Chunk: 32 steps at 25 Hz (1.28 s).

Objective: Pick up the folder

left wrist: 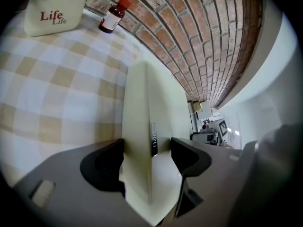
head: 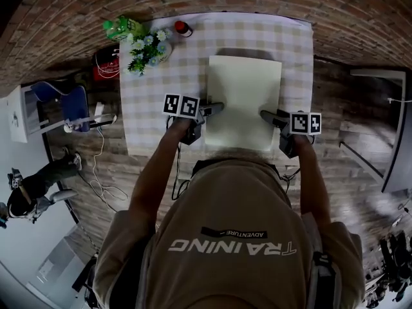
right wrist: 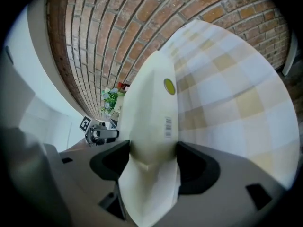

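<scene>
The folder (right wrist: 149, 98) bears a label (right wrist: 167, 126) too small to read.

a closed pale cream folder (head: 244, 102) lies on the checked tablecloth (head: 293, 50).
</scene>
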Motion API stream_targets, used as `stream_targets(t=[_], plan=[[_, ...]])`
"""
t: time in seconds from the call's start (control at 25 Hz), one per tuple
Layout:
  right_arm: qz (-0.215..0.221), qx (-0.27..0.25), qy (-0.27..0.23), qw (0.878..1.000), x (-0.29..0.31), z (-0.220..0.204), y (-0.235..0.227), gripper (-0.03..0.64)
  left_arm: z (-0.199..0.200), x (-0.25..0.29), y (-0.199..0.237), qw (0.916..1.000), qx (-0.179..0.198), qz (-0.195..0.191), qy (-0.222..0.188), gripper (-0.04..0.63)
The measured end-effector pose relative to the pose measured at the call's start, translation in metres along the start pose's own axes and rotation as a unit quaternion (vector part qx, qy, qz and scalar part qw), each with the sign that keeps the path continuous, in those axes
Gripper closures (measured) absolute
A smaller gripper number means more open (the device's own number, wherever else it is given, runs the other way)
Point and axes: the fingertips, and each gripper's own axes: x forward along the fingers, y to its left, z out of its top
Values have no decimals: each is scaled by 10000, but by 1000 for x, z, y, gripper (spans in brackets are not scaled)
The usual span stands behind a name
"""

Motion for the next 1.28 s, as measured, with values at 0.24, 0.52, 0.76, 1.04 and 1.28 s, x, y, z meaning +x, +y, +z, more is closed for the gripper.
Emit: stream_targets(t=[0.24,0.52,0.76,1.04,1.28], plan=[[51,-421,-328,9986,-10,13,17,341,9,-15,-14,9984,268,27,-503,298],[104,-985,-726,9924,-38,29,56,339,21,-48,-52,9910,707,-46,-1138,298],[-43,-2020,-1346,9701,-76,73,100,337,57,-76,-95,9773,1333,-230,-1627,298],[35,-2839,-2152,9344,-122,114,168,336,97,-124,-151,9520,1952,-388,-2324,297],[173,-3356,-2613,9049,-152,134,212,336,118,-165,-196,9233,2572,-262,-2840,296]])
